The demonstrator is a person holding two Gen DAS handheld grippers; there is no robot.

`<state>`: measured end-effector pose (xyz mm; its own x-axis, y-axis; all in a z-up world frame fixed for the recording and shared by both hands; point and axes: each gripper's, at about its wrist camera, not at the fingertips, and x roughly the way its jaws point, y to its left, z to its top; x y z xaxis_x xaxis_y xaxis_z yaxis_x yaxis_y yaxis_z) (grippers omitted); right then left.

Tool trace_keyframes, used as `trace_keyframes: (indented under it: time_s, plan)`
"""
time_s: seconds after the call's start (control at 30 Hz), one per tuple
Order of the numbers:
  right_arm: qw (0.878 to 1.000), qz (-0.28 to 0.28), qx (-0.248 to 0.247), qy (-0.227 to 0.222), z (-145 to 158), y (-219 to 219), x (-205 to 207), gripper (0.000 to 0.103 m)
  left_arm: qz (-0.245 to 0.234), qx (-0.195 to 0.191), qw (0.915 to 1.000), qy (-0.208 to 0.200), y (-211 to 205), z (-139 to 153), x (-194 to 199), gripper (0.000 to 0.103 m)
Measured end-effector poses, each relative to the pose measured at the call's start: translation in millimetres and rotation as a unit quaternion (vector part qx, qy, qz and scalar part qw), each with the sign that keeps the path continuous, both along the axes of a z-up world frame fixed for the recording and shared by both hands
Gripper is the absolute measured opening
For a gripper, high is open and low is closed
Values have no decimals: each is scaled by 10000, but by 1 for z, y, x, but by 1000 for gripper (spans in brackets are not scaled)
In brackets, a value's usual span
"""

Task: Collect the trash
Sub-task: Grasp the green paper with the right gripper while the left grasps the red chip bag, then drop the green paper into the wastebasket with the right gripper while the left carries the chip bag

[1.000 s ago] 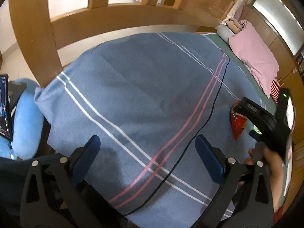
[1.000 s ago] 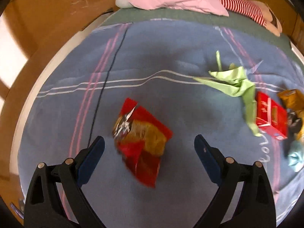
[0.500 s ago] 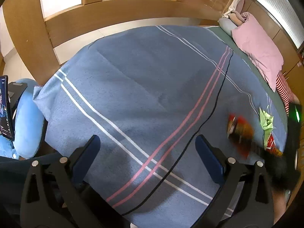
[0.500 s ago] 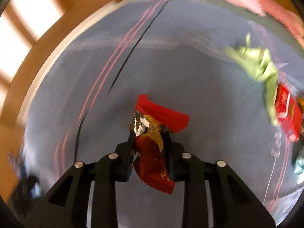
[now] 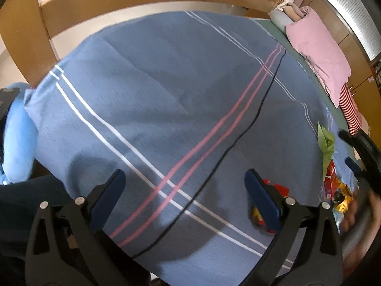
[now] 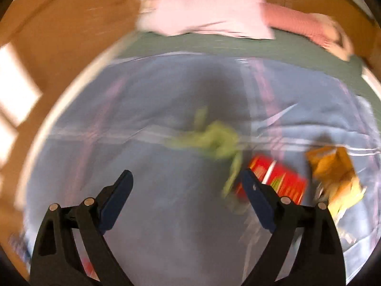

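Note:
My left gripper [image 5: 182, 190] is open and empty above the blue striped blanket [image 5: 166, 90]. A red snack bag [image 5: 276, 189] lies on the blanket, partly hidden behind the left gripper's right finger. My right gripper [image 6: 187, 195] is open and empty; its view is blurred. Ahead of it lie a crumpled green wrapper [image 6: 212, 140], a red box [image 6: 283, 181] and a yellow snack bag [image 6: 333, 166]. In the left wrist view, the green wrapper [image 5: 326, 140], red box [image 5: 331, 181] and yellow bag [image 5: 343, 193] sit at the right, beside the right gripper [image 5: 364, 152].
A black cable [image 5: 238, 138] runs across the blanket. A pink pillow [image 5: 319, 54] and a red-striped cloth [image 5: 350, 112] lie at the far end. A wooden bed frame [image 5: 95, 7] curves around the bed. A blue cushion [image 5: 16, 140] sits at the left edge.
My right gripper was shut on the red snack bag half a second ago; it has let go, opened and swung toward the green wrapper and red box. The red bag now lies near my left gripper.

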<state>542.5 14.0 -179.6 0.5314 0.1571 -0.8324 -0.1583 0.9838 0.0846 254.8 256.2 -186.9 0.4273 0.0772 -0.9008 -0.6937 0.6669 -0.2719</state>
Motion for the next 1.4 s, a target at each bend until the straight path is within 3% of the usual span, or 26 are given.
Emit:
trace_keyframes:
  time_s: [0.1, 0.17, 0.2, 0.27, 0.37, 0.47, 0.53, 0.6, 0.73, 0.83, 0.9, 1.07, 1.13, 1.2, 1.27, 1.4]
  plan:
    - [9987, -442, -260, 20, -28, 1, 40, 91, -130, -82, 9999, -72, -8, 0, 7, 100]
    - [9974, -470, -533, 125, -43, 8, 44, 90, -175, -25, 9996, -227, -15, 4, 9, 100]
    - [9959, -454, -764, 190, -53, 12, 49, 86, -243, -10, 9992, -312, -18, 7, 12, 100]
    - [9963, -321, -722, 347, -60, 12, 45, 48, -405, -14, 9986, -343, -23, 7, 17, 100]
    - [9975, -59, -607, 362, -62, 11, 26, 37, -447, -49, 9987, -235, -25, 5, 22, 100]
    - [9965, 426, -249, 677, -58, 16, 5, 34, -389, -421, 9978, -328, -24, 1, 24, 99]
    - [9958, 561, -144, 713, -46, 14, -15, 34, -587, -544, 9961, -371, -31, 0, 29, 100]
    - [9974, 539, -146, 462, -23, 5, -36, 34, -853, -562, 9940, -397, -43, 0, 39, 99]
    - [9984, 513, 221, 68, 26, -21, -74, 34, -1767, -42, 9842, 29, -86, -5, 72, 100]
    - [9966, 710, 392, -150, 57, -44, -114, 34, -1850, 69, 9816, 463, -98, -23, 84, 99]
    - [9958, 763, 382, -333, 71, -56, -141, 34, -1876, 339, 9807, 433, -103, -23, 85, 99]
    - [9958, 573, 486, -516, 78, -79, -202, 34, -2092, 797, 9737, 422, -116, -19, 89, 68]
    - [9965, 391, 561, -480, 74, -93, -227, 34, -2098, 852, 9735, 327, -115, -17, 84, 45]
    - [9964, 254, 648, -474, 73, -102, -244, 34, -2154, 906, 9720, 248, -114, -18, 80, 34]
    - [9954, 31, 821, -487, 72, -114, -264, 34, -2243, 1018, 9689, 239, -115, -17, 78, 27]
    - [9940, -146, 894, -616, 73, -121, -294, 34, -2325, 1156, 9657, 42, -113, -9, 60, 23]
